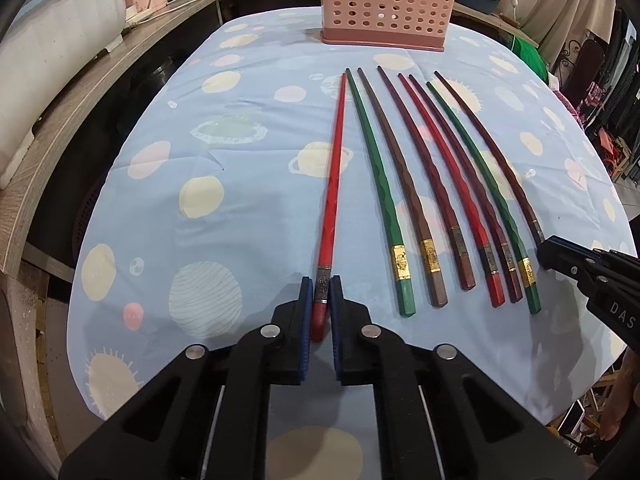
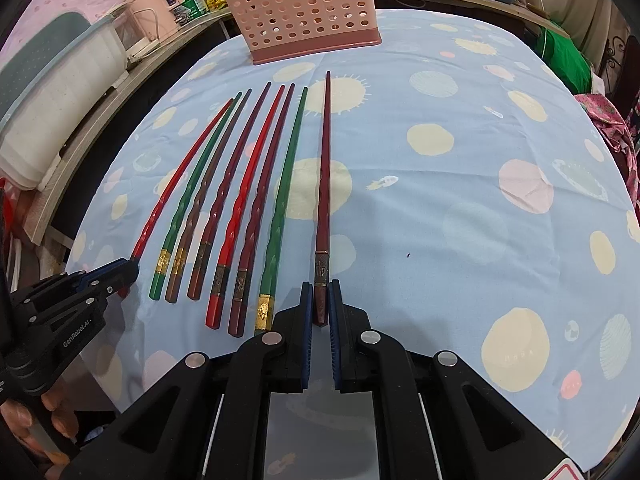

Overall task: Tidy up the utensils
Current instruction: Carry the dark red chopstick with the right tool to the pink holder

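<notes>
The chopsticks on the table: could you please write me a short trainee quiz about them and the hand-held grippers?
1. True or false: the left hand-held gripper is shut on a green chopstick.
2. How many chopsticks lie on the tablecloth between the two gripped ones?
3. Which chopstick does the right hand-held gripper hold? A) the red chopstick B) the dark red chopstick C) a brown one

Key:
1. False; it grips the red chopstick at the row's left end.
2. Six.
3. B, at the row's right end; the basket stands beyond the tips.
</notes>
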The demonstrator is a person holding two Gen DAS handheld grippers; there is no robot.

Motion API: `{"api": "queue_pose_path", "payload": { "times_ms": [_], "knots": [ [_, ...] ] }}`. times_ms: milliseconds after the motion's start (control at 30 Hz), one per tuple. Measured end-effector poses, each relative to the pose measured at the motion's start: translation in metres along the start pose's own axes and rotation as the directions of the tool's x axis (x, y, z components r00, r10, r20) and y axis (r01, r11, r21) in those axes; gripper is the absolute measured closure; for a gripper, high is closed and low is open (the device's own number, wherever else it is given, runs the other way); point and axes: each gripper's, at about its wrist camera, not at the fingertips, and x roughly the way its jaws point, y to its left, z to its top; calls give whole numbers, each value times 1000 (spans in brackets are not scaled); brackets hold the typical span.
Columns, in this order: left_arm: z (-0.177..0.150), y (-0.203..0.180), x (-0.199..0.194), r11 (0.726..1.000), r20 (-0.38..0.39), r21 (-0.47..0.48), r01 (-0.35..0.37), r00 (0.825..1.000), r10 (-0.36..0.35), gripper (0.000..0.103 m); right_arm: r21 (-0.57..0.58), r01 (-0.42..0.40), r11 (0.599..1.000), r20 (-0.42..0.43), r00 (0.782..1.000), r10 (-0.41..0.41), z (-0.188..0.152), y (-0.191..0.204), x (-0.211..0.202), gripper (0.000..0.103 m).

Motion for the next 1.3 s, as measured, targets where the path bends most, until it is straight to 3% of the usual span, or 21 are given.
{"api": "queue_pose_path", "payload": {
  "times_ms": [233,633,1000,1300],
  "knots": [
    [1,2,-7,1000,0,-19,15,1000,-15,96,-6,8,1000,20,1000,-7,-2,1,-10,96],
    [29,14,-61,996,106,-70,47,994,-39,96,18,-20,1000,155,988,17,24,-9,-66,96],
    [91,23,-108,996,236,-73,45,971,-26,96,59,-74,996,314,948,52,77,-32,-120,96],
    [155,22,-123,999,323,-53,9,946,9,96,58,-86,995,409,911,55,134,-44,-137,96]
  ]
}}
